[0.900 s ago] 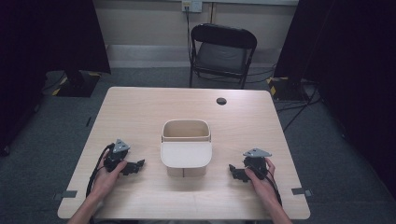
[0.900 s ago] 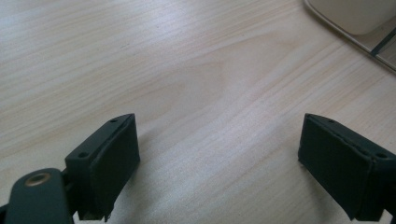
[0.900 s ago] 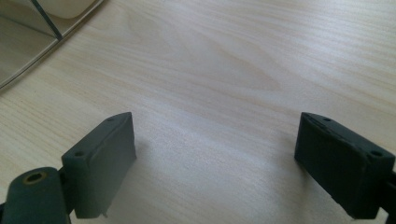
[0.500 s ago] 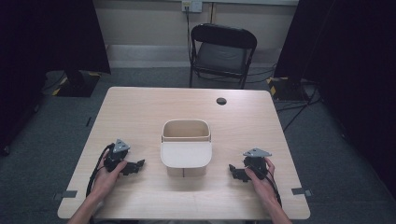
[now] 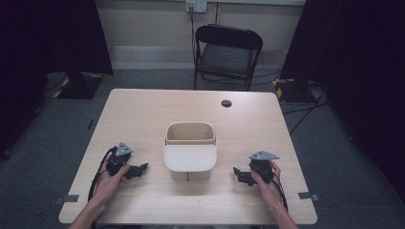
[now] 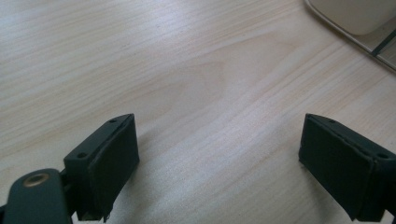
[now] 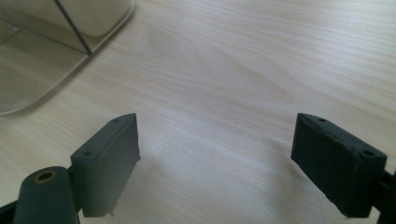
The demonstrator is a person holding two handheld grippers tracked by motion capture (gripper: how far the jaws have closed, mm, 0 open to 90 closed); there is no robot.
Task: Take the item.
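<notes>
Both grippers, left gripper [image 5: 139, 169] and right gripper [image 5: 237, 172], are sitting wide open, gripping nothing; I'd approach the bin [image 5: 190, 151] slowly from both sides.

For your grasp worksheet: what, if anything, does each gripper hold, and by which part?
Nothing. The left gripper and right gripper are both open over bare table, either side of the box.

Both tongs are black. The left tongs [image 5: 139, 169] and right tongs [image 5: 237, 172] each carry a grey three-cornered plate on top and trail a black cable. Their jaws are flat rectangular blocks with small screw holes. The forearms are bare.
</notes>
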